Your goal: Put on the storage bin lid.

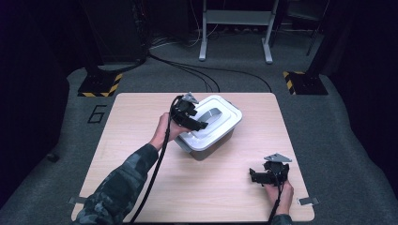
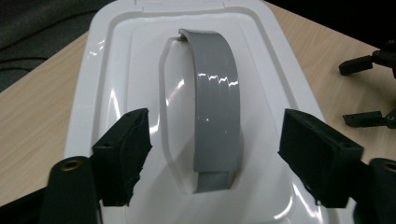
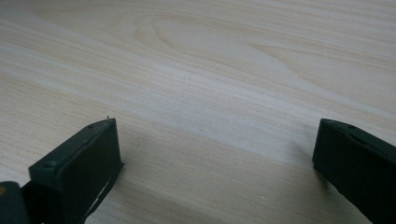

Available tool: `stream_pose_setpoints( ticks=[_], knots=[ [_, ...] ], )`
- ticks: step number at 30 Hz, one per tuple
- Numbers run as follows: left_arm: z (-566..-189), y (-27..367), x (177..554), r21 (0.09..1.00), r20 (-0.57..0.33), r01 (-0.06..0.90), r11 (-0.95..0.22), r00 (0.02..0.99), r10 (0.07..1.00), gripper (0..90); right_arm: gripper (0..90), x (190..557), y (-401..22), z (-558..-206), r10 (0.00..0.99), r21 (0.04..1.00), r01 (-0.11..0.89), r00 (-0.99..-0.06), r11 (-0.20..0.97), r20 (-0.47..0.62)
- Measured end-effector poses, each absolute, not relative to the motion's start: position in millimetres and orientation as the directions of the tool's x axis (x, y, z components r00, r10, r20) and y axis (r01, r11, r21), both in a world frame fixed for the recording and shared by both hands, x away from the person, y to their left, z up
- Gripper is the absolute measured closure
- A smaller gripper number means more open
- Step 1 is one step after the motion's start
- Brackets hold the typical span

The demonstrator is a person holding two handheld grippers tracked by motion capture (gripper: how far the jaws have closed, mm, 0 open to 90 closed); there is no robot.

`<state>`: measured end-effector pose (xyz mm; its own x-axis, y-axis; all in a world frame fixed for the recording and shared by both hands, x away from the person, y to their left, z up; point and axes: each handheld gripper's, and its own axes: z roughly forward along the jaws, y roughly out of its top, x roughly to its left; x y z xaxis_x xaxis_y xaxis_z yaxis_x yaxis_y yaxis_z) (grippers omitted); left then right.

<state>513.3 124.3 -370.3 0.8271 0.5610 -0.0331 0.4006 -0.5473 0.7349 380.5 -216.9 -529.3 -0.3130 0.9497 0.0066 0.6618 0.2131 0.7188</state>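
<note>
Nearest me, the right gripper [image 1: 272, 174] rests spread and empty at the table's [image 1: 141, 187] five o'clock. Further off, near centre, the left gripper [image 2: 215, 154] hangs released, jaws straddling the grey handle [image 2: 215, 107] of the white lidded box [image 1: 211, 123] without touching. Closing off-centre might pinch the slick lid instead. Contents and latches stay hidden.

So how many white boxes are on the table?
1. The white box sits near the table's middle, its grey handle between the left hand-held gripper's open jaws. The right hand-held gripper rests apart, near the front edge.
</note>
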Motion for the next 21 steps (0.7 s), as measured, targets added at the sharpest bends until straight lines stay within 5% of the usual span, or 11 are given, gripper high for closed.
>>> stream_pose_setpoints(
  ticks=[11,21],
  knots=[
    [-371,177,475,0.779,-0.012,0.391,-0.490,0.791,0.612,14.2,0.3,380,-217,-529,0.950,0.719,0.661,-0.313,0.214,0.005],
    [-423,231,425,0.771,0.041,0.421,-0.478,0.717,0.696,4.5,0.2,380,-217,-529,0.949,0.718,0.660,-0.317,0.220,0.000]
  ],
)
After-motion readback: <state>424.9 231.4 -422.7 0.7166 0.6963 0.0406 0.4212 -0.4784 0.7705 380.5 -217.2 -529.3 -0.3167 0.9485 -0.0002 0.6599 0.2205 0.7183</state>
